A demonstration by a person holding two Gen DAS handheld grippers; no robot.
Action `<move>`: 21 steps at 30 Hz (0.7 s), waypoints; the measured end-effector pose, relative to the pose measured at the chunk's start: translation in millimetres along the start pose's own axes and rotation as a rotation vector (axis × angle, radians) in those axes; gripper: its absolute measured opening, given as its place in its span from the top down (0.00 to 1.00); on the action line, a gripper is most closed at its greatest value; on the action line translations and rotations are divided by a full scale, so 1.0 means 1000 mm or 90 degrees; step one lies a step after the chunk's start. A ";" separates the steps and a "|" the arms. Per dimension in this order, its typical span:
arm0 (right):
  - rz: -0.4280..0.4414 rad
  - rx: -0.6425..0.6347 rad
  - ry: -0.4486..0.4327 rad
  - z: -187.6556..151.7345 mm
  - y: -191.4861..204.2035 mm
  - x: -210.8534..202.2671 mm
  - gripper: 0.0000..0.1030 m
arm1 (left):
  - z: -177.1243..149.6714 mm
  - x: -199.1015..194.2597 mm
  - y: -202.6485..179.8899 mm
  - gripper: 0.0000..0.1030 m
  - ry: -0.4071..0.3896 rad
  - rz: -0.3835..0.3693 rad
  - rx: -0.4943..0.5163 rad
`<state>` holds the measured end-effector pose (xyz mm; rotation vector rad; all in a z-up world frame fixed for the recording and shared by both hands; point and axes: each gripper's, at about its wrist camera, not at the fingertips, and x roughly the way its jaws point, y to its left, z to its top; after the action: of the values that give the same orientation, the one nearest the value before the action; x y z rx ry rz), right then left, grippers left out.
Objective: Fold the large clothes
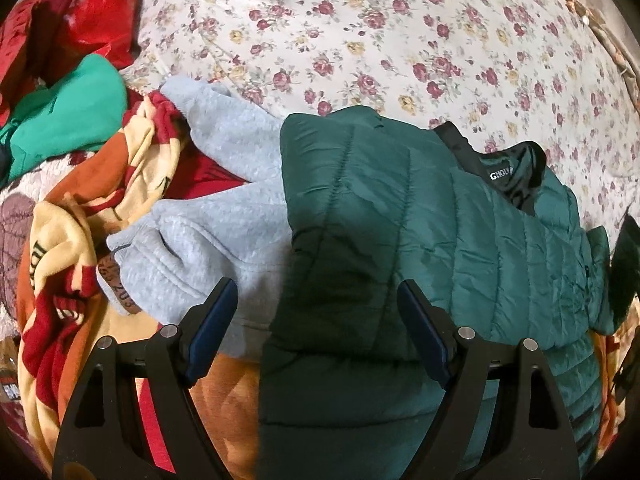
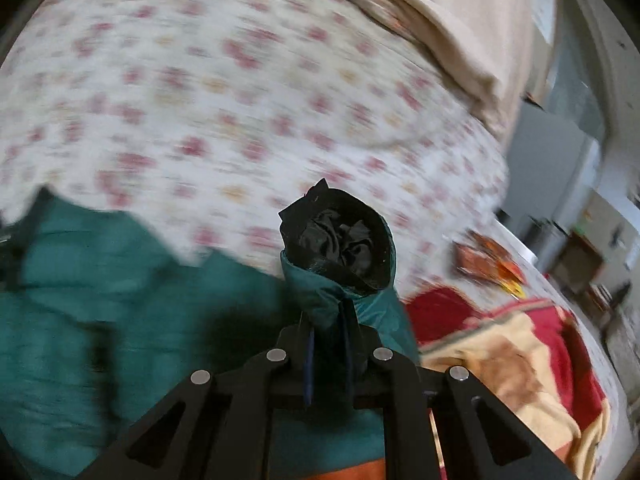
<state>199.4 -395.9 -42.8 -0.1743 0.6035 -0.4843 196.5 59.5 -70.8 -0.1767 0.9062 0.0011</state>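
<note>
The green puffer jacket (image 1: 400, 208) is spread on the floral bed (image 1: 360, 20), one side seemingly folded over. A sleeve cuff (image 2: 340, 248) is clamped by the right gripper (image 2: 328, 360) – blurred view. The left gripper (image 1: 316, 320) is held with fingers apart, empty – most folds remain.

The floral bedspread (image 1: 400, 20) beyond the green jacket (image 1: 400, 208) lies open, while heaped clothes (image 1: 120, 184) (grey, red, yellow) crowd its left.

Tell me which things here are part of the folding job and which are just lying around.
In the job: green puffer jacket; its sleeve cuff, clamped in the right gripper; left gripper, open above the jacket.

Lying about: grey sweatshirt; patterned blanket; bright green garment; red bag; floral bedspread.
</note>
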 end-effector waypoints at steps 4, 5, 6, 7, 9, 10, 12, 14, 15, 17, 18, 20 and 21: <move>0.064 -0.068 -0.050 0.005 0.064 -0.034 0.90 | 0.000 0.001 -0.004 0.20 0.002 0.004 0.011; 0.081 -0.080 -0.059 0.004 0.076 -0.041 0.90 | -0.001 0.001 -0.004 0.20 0.001 0.005 0.014; 0.099 -0.090 -0.068 0.004 0.090 -0.048 0.90 | -0.001 0.001 -0.005 0.20 0.001 0.006 0.015; 0.120 -0.100 -0.075 0.004 0.104 -0.054 0.90 | -0.001 0.002 -0.006 0.20 0.001 0.006 0.016; 0.171 -0.124 -0.078 0.001 0.130 -0.061 0.90 | -0.001 0.003 -0.007 0.20 0.001 0.009 0.018; 0.187 -0.132 -0.076 -0.002 0.137 -0.062 0.90 | -0.002 0.004 -0.007 0.20 0.002 0.011 0.020; 0.217 -0.167 -0.066 -0.010 0.164 -0.061 0.90 | -0.003 0.006 -0.008 0.20 0.006 0.014 0.021; 0.235 -0.203 -0.044 -0.019 0.181 -0.052 0.90 | -0.003 0.008 -0.008 0.20 0.008 0.017 0.023; 0.234 -0.215 -0.035 -0.023 0.187 -0.048 0.90 | -0.004 0.009 -0.009 0.20 0.010 0.019 0.024; 0.236 -0.231 -0.007 -0.032 0.196 -0.038 0.89 | -0.004 0.010 -0.009 0.20 0.012 0.019 0.025; 0.237 -0.235 0.000 -0.035 0.198 -0.036 0.88 | -0.004 0.010 -0.010 0.20 0.012 0.020 0.026; 0.241 -0.239 0.003 -0.037 0.199 -0.035 0.86 | -0.004 0.011 -0.010 0.20 0.012 0.020 0.028; 0.240 -0.241 0.000 -0.038 0.199 -0.037 0.86 | -0.005 0.011 -0.010 0.20 0.011 0.021 0.028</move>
<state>227.8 -204.6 -114.0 -0.4106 0.7066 -0.0020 200.2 48.6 -80.3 -0.1218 0.9262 0.0104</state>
